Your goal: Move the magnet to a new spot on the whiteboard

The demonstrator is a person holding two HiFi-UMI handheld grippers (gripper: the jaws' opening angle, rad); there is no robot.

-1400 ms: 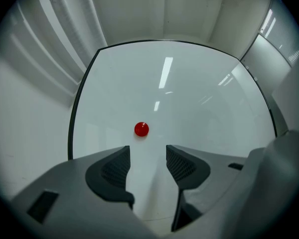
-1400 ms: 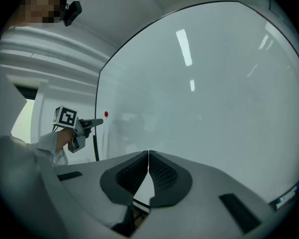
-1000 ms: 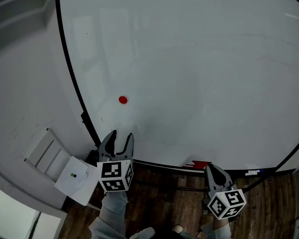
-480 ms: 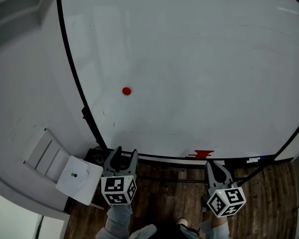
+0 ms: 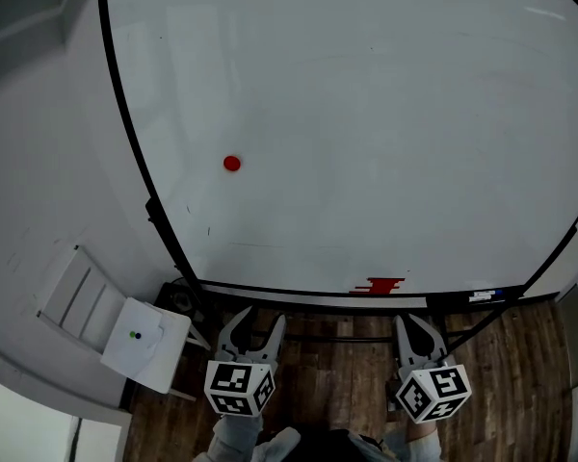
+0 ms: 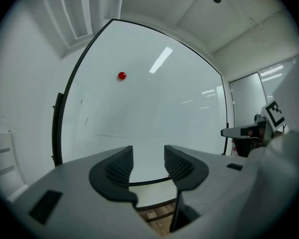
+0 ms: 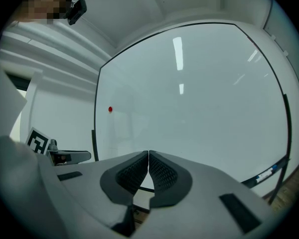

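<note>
- The small round red magnet [image 5: 232, 163] is sitting on the left part of the large white whiteboard [image 5: 385, 114], close to its black left frame and well above its bottom edge.
- I am holding my left gripper [image 5: 255, 321] low, below the bottom edge of the whiteboard and over the dark wooden floor [image 5: 347, 383]. It is well apart from the magnet.
- Its jaws are standing wide and are closing a little at this moment. Nothing is lying between them: only bare whiteboard is showing through the gap.
- I am keeping my right gripper [image 5: 410, 323] low as well, off to the right. Its jaws are pressed together with nothing in them.
- So neither gripper is touching or carrying the magnet. It is clinging to the whiteboard by itself.
- I am not able to tell from this whether the magnet is sitting in its first spot or in a new one.
- If the move is not yet done, I am judging that everything is left to do: reaching up with the left gripper, which is the nearer one, pinching the magnet, pulling it off, and setting it down elsewhere on the whiteboard.
</note>
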